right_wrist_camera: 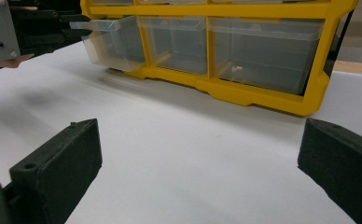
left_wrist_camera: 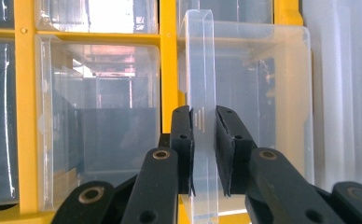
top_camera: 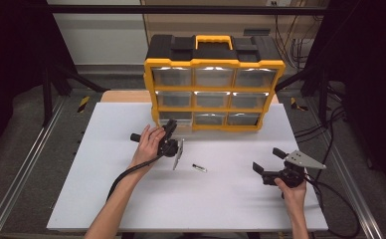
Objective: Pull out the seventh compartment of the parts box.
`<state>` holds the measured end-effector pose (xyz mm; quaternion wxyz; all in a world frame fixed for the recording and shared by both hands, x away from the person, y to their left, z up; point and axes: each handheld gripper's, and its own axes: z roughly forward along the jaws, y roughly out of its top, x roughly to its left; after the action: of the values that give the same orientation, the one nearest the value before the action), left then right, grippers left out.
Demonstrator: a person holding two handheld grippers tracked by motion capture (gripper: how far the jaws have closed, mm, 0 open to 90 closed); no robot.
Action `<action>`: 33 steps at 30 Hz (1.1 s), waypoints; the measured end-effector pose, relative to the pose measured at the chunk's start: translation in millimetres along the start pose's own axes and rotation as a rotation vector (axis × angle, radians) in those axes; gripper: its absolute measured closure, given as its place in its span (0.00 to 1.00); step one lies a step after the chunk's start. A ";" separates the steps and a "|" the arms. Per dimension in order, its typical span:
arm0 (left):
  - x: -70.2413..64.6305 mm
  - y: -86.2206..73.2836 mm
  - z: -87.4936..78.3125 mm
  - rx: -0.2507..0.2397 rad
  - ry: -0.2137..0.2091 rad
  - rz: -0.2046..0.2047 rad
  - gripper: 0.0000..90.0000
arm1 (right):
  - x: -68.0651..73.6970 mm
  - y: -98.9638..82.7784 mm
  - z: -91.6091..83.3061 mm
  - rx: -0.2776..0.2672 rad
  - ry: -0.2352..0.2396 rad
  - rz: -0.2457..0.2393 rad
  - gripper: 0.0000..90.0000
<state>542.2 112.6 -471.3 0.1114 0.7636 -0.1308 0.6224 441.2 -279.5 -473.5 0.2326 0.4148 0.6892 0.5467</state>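
White and bare for the most part, the surface (top_camera: 131, 199) carries a yellow-framed organiser (top_camera: 214, 84) of clear drawers at its far edge, with dark floor and cables around it. At the left, the left tool (top_camera: 170, 130) reaches to the bottom-left drawer (right_wrist_camera: 111, 42); its own view shows the two jaws closed on the drawer's thin clear front lip (left_wrist_camera: 202, 70), one pad on each side of it, and the right gripper view shows that drawer standing partly out of the frame while its neighbours sit flush. The step in hand looks like drawing this drawer open. To do it well, the pull should run straight along the drawer's slide, toward the near edge, with the wrist kept level so the lip is not twisted or bent; the plastic seems thin and slippery, so a steady squeeze matters more than speed, and the organiser may creep forward if the drawer binds. Stopping short of the end of travel would keep the drawer from dropping out. Near the middle of the surface lies a small dark pen-like item (top_camera: 199, 168), apart from both hands and likely meant for the drawer. At the right, the right tool (top_camera: 269, 167) rests low over the surface with its jaws wide apart, holding nothing.
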 end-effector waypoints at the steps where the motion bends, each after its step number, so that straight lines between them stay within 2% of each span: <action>1: 0.6 0.5 -1.0 0.004 0.003 0.010 0.86 | -0.1 0.0 0.0 0.001 0.002 0.000 0.00; 7: 0.2 1.9 -3.8 0.007 0.007 0.018 0.86 | 0.0 -0.1 0.2 0.000 0.000 -0.002 0.00; 9: -1.3 1.6 -4.0 0.002 0.006 0.004 0.86 | 0.0 -0.2 0.3 0.001 0.000 -0.002 0.00; 16: -1.3 2.5 -8.6 0.004 0.014 0.022 0.86 | 0.3 -0.4 0.9 0.002 0.002 -0.002 0.00; 33: -6.4 4.5 -15.9 -0.003 0.025 0.020 0.86 | 0.3 -0.3 0.7 0.002 0.001 0.002 0.00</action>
<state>524.7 114.0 -474.4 0.1082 0.7543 -0.1379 0.6326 441.4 -278.8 -474.0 0.2311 0.4154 0.6894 0.5465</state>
